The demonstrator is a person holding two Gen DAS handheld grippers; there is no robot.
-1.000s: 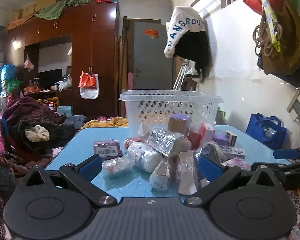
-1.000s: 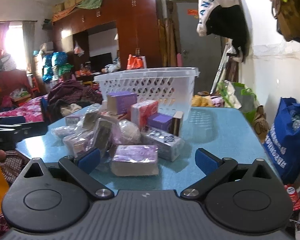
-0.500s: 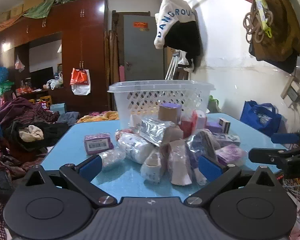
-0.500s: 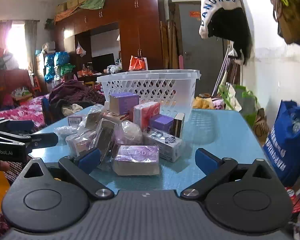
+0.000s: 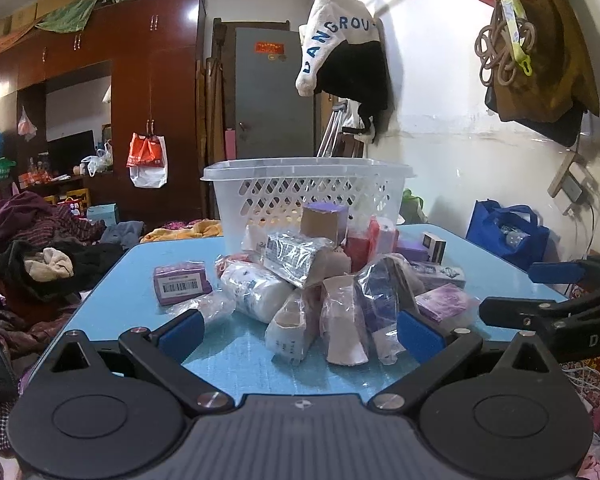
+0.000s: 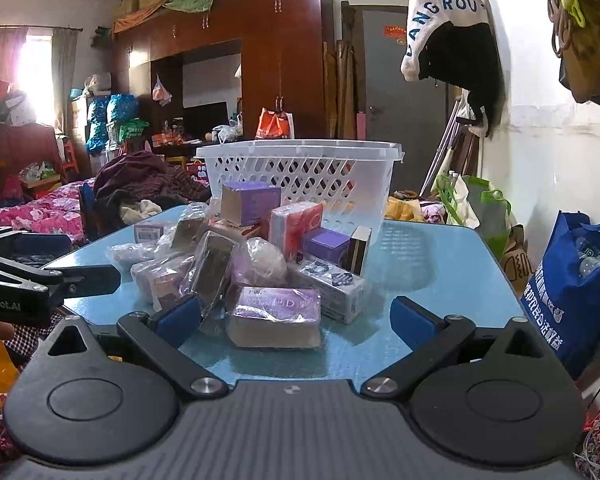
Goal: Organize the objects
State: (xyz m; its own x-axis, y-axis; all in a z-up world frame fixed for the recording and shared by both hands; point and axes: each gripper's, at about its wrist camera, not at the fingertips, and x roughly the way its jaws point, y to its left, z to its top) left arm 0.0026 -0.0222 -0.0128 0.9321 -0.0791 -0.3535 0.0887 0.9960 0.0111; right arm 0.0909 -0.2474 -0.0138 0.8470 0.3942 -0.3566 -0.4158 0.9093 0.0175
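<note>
A heap of small boxes and plastic-wrapped packs (image 5: 324, 276) lies on a blue table (image 5: 140, 280), in front of a white lattice basket (image 5: 308, 192). My left gripper (image 5: 300, 334) is open and empty at the table's near edge, just short of the wrapped packs. My right gripper (image 6: 296, 318) is open and empty, its jaws either side of a purple pack (image 6: 276, 316) at the heap's front. The basket (image 6: 300, 172) stands behind the heap (image 6: 260, 248). Each gripper shows at the edge of the other's view.
A purple barcode box (image 5: 180, 284) lies apart at the heap's left. A blue bag (image 6: 576, 280) hangs off the table's right side. Clothes piles (image 5: 40, 248) lie at the left, and a wall with hanging clothes is at the right.
Both grippers have moved a little closer to the heap. Both stay open and empty.
</note>
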